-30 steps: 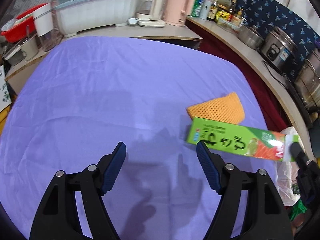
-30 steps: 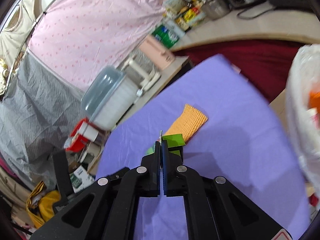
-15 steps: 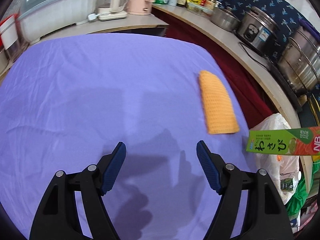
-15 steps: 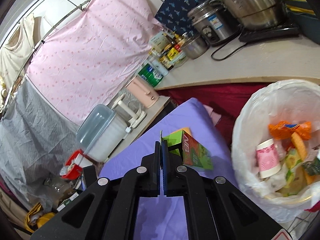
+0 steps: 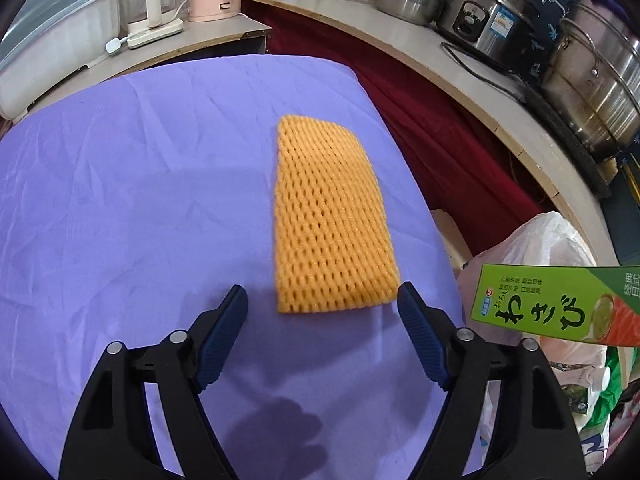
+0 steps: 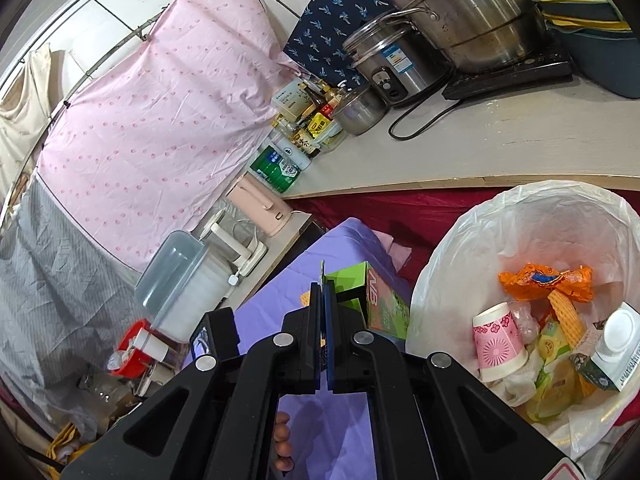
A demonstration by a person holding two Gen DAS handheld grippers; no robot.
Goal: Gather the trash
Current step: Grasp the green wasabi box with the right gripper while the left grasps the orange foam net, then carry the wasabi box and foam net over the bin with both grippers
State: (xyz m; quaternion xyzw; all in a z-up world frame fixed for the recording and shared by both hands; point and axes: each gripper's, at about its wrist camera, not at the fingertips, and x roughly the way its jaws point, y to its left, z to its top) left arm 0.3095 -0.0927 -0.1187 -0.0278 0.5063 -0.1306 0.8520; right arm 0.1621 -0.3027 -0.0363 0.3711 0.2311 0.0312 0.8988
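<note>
The right gripper is pressed together on a thin flap at the end of a green wasabi carton, which juts out past the fingertips so that only the flap is pinched; this looks like a carrying hold, chosen so the box hangs free for dropping. The carton is in the air at the right edge of the table, just left of the open mouth of the white trash bag, not yet over it. The bag already holds an orange wrapper, a pink flowered paper cup and a small white bottle (so this is judged to be a late item in the collection). The carton itself is long and rectangular, bright green with dark Japanese lettering and an orange-red picture near one end, seen in the left wrist view at lower right. The left gripper is spread wide with nothing between its pads, pointing down at the near end of an orange foam fruit net that lies flat on the purple tablecloth, towards its right side. Its jaws have just been closing slightly, probably lining up to take the net next.
</note>
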